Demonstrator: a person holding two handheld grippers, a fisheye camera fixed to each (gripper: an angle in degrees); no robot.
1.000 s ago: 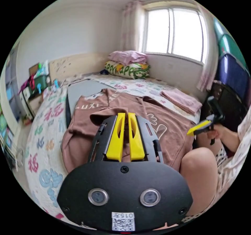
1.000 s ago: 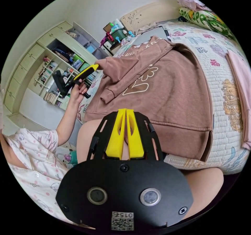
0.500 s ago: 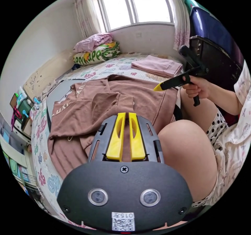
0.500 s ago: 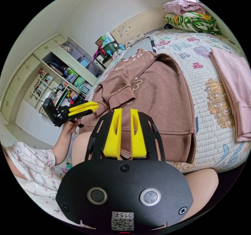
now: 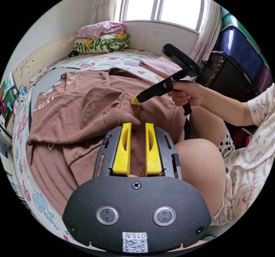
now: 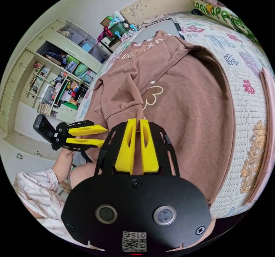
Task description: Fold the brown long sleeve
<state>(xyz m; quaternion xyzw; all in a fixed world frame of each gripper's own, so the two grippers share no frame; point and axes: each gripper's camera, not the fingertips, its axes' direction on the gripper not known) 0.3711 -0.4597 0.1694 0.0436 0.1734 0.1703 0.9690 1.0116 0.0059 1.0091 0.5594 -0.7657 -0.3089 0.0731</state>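
Note:
The brown long sleeve shirt (image 5: pixel 86 105) (image 6: pixel 186 96) lies front up on the bed, with one sleeve folded across its chest. My right gripper (image 6: pixel 137 121) has its jaws pinched on that sleeve's cuff (image 6: pixel 129 111). In the left gripper view, a hand holds the right gripper (image 5: pixel 134 101) with its tip at the cuff (image 5: pixel 126 108). My left gripper (image 5: pixel 137 124) hovers open over the shirt's near side, nothing between its jaws. The right gripper view shows the left gripper (image 6: pixel 104 136) off the bed's edge, its jaws apart.
A folded pink garment (image 5: pixel 160 63) (image 6: pixel 267 111) lies on the patterned quilt (image 6: pixel 246 76) beside the shirt. Pillows (image 5: pixel 100 39) sit by the window. A grey board (image 6: pixel 157 29) lies under the collar end. The person's knee (image 5: pixel 197 165) is close; shelves (image 6: pixel 57 76) stand behind.
My left gripper let go of the sleeve, which now lies across the shirt, and drew back open. My right gripper opened, moved to the cuff and closed on it.

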